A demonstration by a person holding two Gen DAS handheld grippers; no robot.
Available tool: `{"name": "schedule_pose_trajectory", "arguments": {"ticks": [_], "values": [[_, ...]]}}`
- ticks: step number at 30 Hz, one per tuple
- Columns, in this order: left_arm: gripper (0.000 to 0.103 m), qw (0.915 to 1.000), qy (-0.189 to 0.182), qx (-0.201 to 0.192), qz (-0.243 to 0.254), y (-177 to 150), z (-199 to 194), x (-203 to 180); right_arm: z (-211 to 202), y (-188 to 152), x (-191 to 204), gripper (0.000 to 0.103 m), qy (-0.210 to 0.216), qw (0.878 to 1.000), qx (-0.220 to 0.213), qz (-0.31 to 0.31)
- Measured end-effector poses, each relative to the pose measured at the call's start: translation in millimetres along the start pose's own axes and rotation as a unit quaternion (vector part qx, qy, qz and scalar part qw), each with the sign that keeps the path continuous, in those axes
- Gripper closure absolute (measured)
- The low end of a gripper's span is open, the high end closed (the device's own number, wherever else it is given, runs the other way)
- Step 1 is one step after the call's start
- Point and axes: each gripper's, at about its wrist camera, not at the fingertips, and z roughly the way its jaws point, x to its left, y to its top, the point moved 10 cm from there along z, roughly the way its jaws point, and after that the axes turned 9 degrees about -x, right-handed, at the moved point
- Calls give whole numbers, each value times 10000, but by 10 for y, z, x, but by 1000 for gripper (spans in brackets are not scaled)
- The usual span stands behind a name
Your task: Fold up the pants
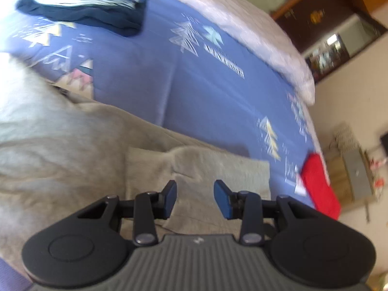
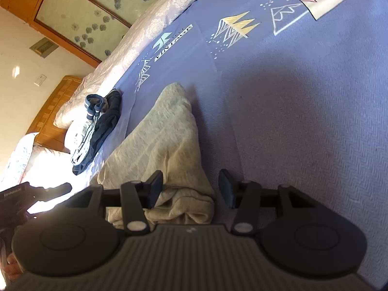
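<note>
Left gripper [image 1: 195, 198]: jaws apart, nothing clamped. Beige pants [image 1: 80, 143] sit directly under and ahead of it; I see the folded cloth through the gap, pads clear of it as far as I can tell. A squared-off folded layer ends just right of the right-hand pad, with blue bedsheet [image 1: 201, 92] beyond it.

Right gripper [image 2: 190, 189]: jaws apart too. A bunched end of the pants [image 2: 167, 145] lies in the gap, closer to the left-hand finger [image 2: 155, 189]; the right-hand finger is over bare sheet. Can't tell if the left pad touches the fabric. From there the pants run up and away in a tapering strip.

Room: broad bare bedsheet [image 2: 303, 121] to the right of the pants in the right wrist view. Dark clothes pile [image 2: 97, 131] is beyond the pants, near the pale quilt [image 2: 155, 24], well apart from both grippers. Red item [image 1: 320, 186] sits at the bed edge, right of the left gripper, apart from the pants.
</note>
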Motion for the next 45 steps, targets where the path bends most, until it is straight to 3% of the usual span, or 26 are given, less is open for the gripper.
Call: {"name": "schedule_pose_trajectory", "arguments": {"ticks": [3,5,6,9,13,14,16,19,20,21,23,27,31,33,35,37,40,42,45], "values": [[69,9992,264,267,121,-144,272,13,-1,-14,30,49,-2,10000,13,-16],[91,9971,641,322,244,-220,459,153,12,-34,49,49,35,10000,42,-23],[93,9975,609,279,211,-240,526,204,22,-42,56,50,71,9999,71,-19],[94,9977,592,294,-148,-224,522,237,53,-61,56,57,11,9999,121,-72],[93,9964,770,360,69,-210,377,165,39,-38,32,56,-34,9999,84,92],[92,9970,706,315,28,-204,292,149,31,-38,25,56,-37,9998,67,158],[73,9974,697,199,-56,-203,104,184,11,-52,17,55,-18,9997,54,228],[70,9953,966,28,64,-206,-115,299,-5,-64,21,57,-6,9997,48,251],[70,9945,1038,1,103,-194,-160,321,4,-67,33,71,-22,9998,70,194],[70,9943,1064,1,114,-190,-198,326,17,-78,50,79,-46,9998,127,116],[69,9947,1015,40,129,-172,-258,286,10,-95,105,82,-21,9999,129,62],[53,9954,808,-50,519,-154,-307,-4,-77,-129,400,83,154,9986,-66,-505],[51,9907,828,-170,1062,-165,-308,-277,-93,-183,587,82,93,9937,-135,-1108],[51,9889,911,-252,1147,-147,-361,-264,-81,-149,511,76,-220,9916,-234,-1251],[51,9908,932,-346,914,-92,-515,-100,-124,-21,307,62,-758,9887,-509,-1187],[50,9918,993,-543,588,-20,-738,190,-220,109,132,62,-1104,9853,-744,-1069],[46,9852,1383,-990,-191,28,-1231,931,-393,206,122,62,-1114,9817,-1042,-1143],[45,9739,1689,-1280,-816,1,-1567,1457,-483,185,215,60,-1026,9778,-1167,-1404],[44,9446,2154,-1649,-1849,-109,-1999,2240,-459,60,365,58,-893,9758,-1068,-1688]]}}
